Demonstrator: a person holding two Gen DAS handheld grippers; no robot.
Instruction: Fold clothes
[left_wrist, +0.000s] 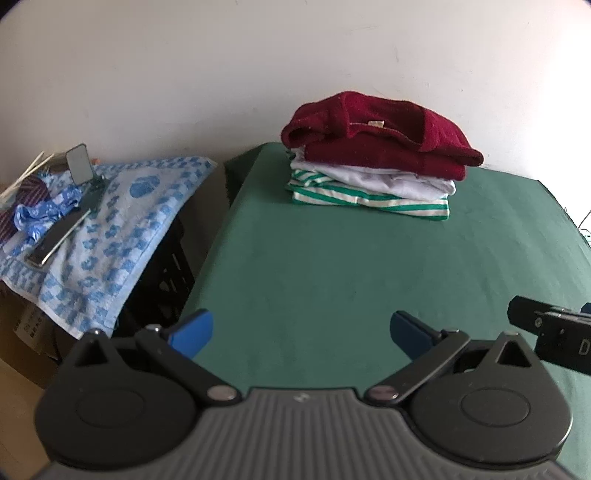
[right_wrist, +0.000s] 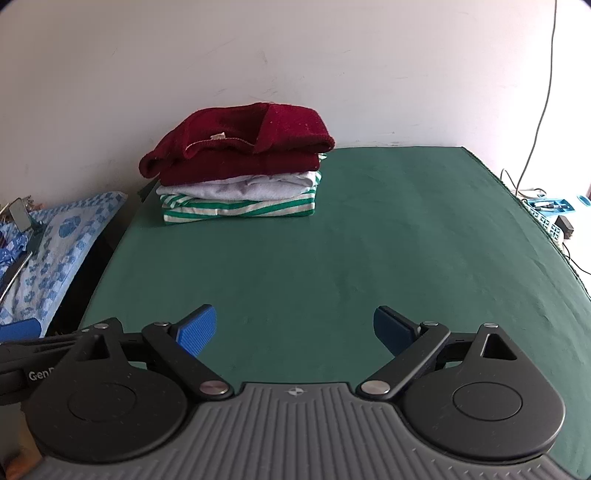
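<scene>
Clothes (right_wrist: 240, 173) sit folded in a stack at the table's (right_wrist: 332, 258) far left, both grippers' jaws wide apart and empty, so stacking looks finished; next calls for fetching another garment

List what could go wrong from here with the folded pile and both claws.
1. The red sweater sits lumpy atop the pile, overhanging on its left side; it may slide off if nudged.
2. The pile stands near the table's far left corner, so a push could drop it over the edge.
3. Both claws, left and right, are open and close together; they could collide.
</scene>
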